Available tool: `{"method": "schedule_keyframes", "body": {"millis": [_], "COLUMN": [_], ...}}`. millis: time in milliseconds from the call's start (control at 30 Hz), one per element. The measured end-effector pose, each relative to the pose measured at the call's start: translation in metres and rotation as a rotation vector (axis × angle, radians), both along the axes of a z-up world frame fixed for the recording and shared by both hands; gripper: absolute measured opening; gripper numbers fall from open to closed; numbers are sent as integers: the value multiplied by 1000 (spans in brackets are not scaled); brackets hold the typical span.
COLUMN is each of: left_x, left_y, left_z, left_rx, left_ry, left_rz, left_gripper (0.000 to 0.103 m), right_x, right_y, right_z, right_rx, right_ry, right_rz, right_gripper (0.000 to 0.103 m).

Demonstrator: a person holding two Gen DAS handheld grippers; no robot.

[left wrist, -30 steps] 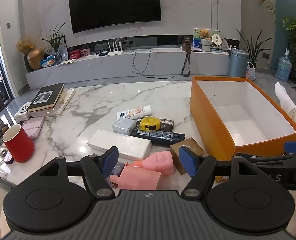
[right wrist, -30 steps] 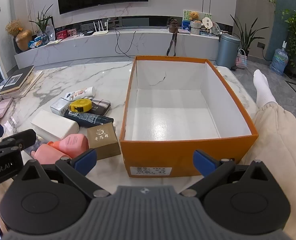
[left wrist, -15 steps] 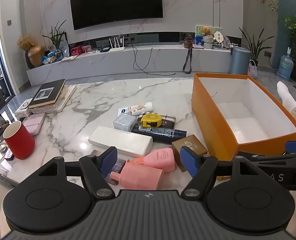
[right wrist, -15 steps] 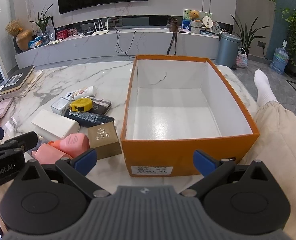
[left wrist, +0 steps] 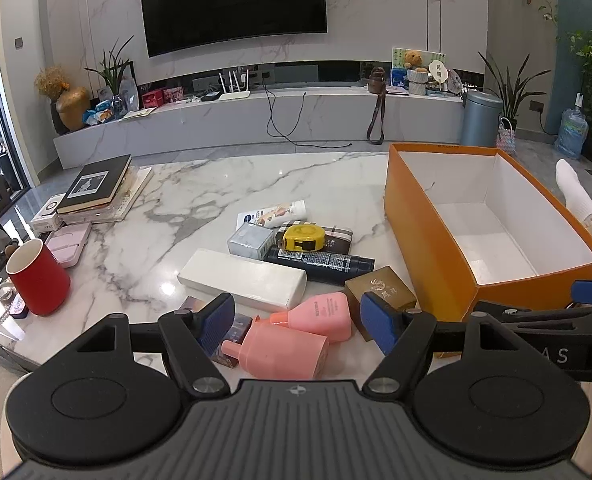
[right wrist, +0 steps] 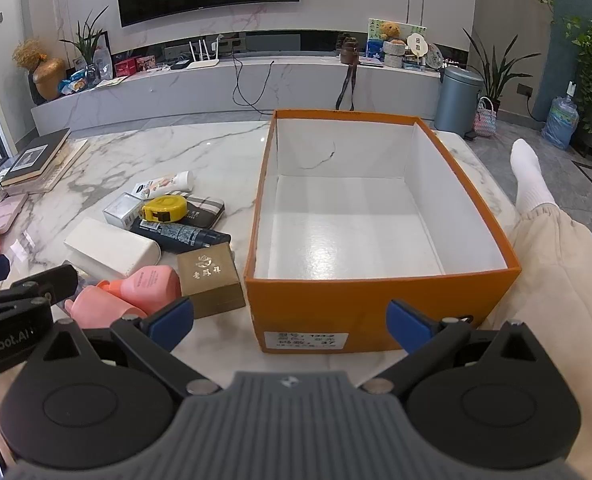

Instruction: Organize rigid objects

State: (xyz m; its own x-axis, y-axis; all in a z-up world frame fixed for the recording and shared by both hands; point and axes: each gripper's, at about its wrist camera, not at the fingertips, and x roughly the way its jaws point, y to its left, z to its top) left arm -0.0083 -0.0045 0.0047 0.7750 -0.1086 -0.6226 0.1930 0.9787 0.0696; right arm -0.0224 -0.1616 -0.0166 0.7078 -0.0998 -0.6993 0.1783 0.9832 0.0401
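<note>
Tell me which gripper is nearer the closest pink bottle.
Left. The left gripper frames the pink bottle between its open fingers; the right gripper is off to its right, facing the orange box.

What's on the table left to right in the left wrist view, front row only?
Red mug → white case → pink bottle → gold box → orange box.
</note>
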Motion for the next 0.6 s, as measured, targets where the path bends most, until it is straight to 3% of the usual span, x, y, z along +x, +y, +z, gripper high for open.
{"method": "schedule_keyframes", "body": {"millis": [400,600], "left_x": [10,35], "left_y": [11,40], "left_z": [2,13], "left_rx": [-5,-42], "left_ry": [15,65], "left_rz": [-9,-12], "left_gripper": [84,82], "right_x": [7,30], "right_y": [7,22], "right_z": [10,21], "right_rx": [5,-2], "right_ry": [-90,-91], "right_rz": [35,142], "right_gripper": [101,100]}}
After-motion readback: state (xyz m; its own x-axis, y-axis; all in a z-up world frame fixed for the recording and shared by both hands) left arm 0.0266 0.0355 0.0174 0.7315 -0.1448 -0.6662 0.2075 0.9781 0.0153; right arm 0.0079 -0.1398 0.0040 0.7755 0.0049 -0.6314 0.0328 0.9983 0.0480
